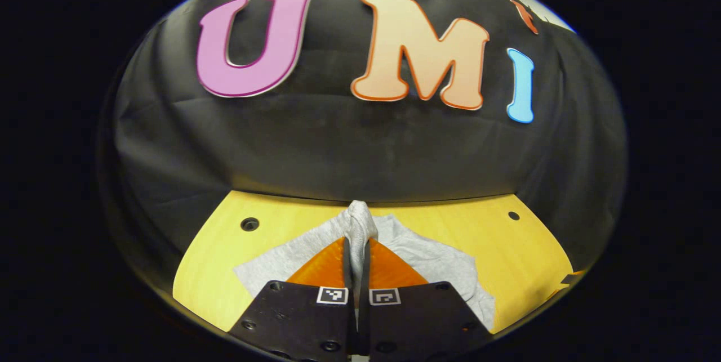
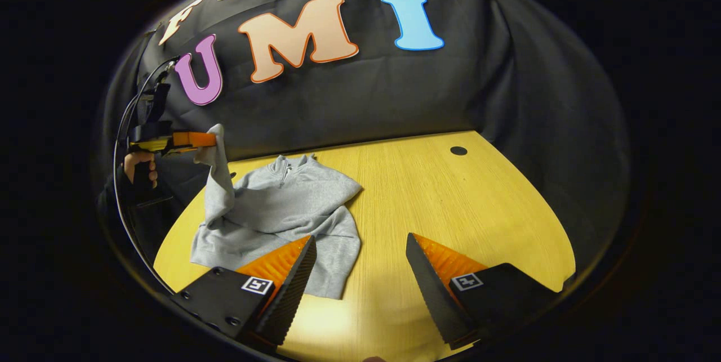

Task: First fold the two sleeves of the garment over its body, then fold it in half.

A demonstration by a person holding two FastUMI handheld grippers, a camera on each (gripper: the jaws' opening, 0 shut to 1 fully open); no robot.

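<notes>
Pinching sleeve [image 2: 217, 176] (left tool [image 1: 356, 249]) aloft.

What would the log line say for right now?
left gripper: shut on sleeve, lifted | right gripper: open, empty | garment: on table

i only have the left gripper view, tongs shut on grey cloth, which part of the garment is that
Observer: It's a sleeve of the grey hoodie, lifted off the yellow table by the left tongs.
Operator: other sleeve done already
Observer: It lies folded across the lower body, by the right tongs.
Operator: right tongs holding anything
Observer: No, they are open, above the table beside the hoodie's edge.
</notes>
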